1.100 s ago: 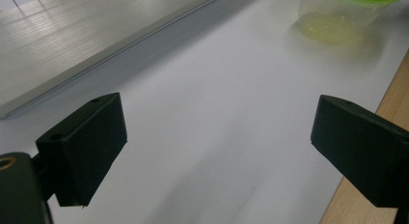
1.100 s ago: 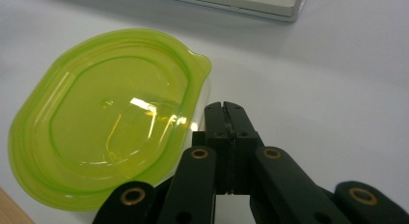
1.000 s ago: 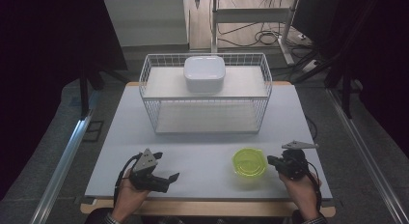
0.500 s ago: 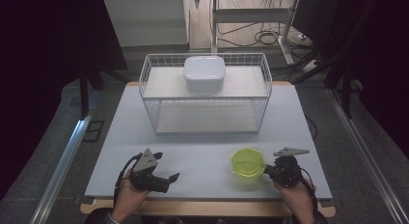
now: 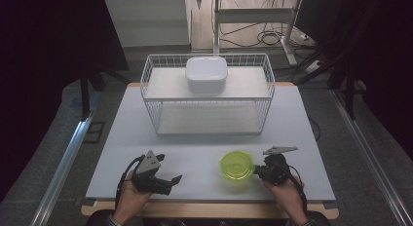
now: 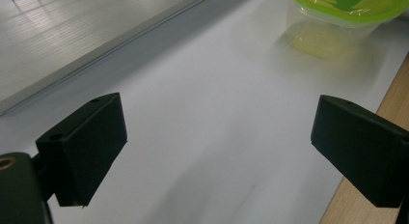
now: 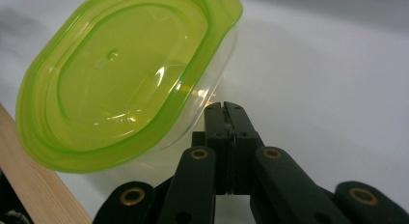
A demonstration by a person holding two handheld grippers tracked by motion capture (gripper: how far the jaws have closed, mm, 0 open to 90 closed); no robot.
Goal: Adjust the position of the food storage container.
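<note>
A clear tub with a lime-green lid (image 5: 236, 166) stands on the white table (image 5: 195, 143) near the front edge, right of centre. My right gripper (image 5: 256, 171) lies just right of it, jaws pressed together with nothing between them. In the right gripper view the shut tips (image 7: 223, 105) reach the tub's clear wall under the lid (image 7: 125, 79); whether they touch it I cannot tell. My left gripper (image 5: 169, 168) rests at the front left, its jaws wide apart over bare table (image 6: 217, 132). The tub (image 6: 337, 21) appears far off in the left gripper view.
A white wire basket (image 5: 207, 97) stands at the back middle of the table, with a white lidded box (image 5: 206, 74) on its upper shelf. A wooden strip (image 5: 209, 209) runs along the table's front edge. Bare table lies between the basket and the grippers.
My right gripper has moved left and a little down, closing in on the green-lidded tub. The left gripper and the tub have stayed where they were.
</note>
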